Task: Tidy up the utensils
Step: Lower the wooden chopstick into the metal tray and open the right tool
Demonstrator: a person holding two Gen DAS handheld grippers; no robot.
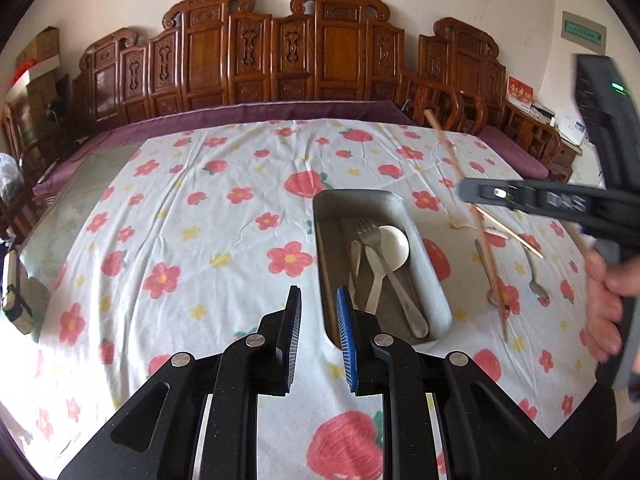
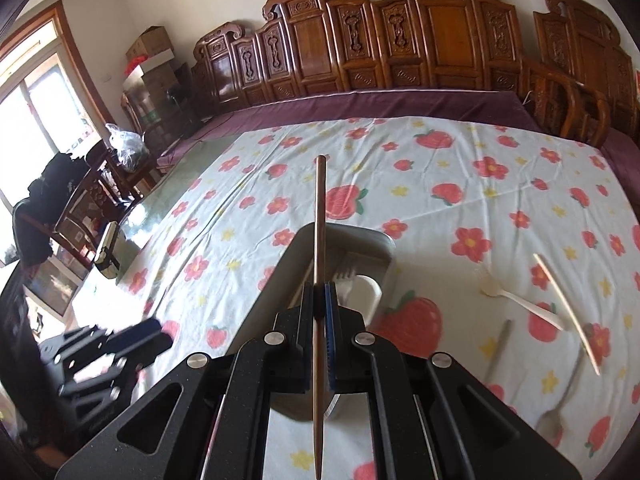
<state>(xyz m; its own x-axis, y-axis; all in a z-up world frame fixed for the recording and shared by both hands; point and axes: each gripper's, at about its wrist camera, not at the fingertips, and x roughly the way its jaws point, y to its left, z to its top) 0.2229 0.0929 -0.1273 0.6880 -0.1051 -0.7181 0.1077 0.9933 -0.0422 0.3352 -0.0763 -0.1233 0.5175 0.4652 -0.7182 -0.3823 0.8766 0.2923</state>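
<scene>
A grey metal tray (image 1: 430, 268) on the flowered cloth holds a metal fork (image 1: 394, 276), a white spoon (image 1: 394, 246), a white plastic utensil and a brown chopstick. My left gripper (image 1: 318, 300) is open and empty, just left of the tray's near end. My right gripper (image 2: 319, 290) is shut on a brown chopstick (image 2: 320, 216) and holds it above the tray (image 2: 384, 240); it also shows in the left wrist view (image 1: 470, 192), right of the tray. Loose on the cloth right of the tray lie a light chopstick (image 2: 568, 314), a white plastic fork (image 2: 520, 304) and metal spoons (image 1: 536, 280).
Carved wooden chair backs (image 1: 280, 52) line the table's far edge behind a purple cloth strip (image 1: 280, 110). A dark object (image 2: 108, 254) sits near the table's left edge. Cardboard boxes (image 2: 152, 56) and a window are at far left.
</scene>
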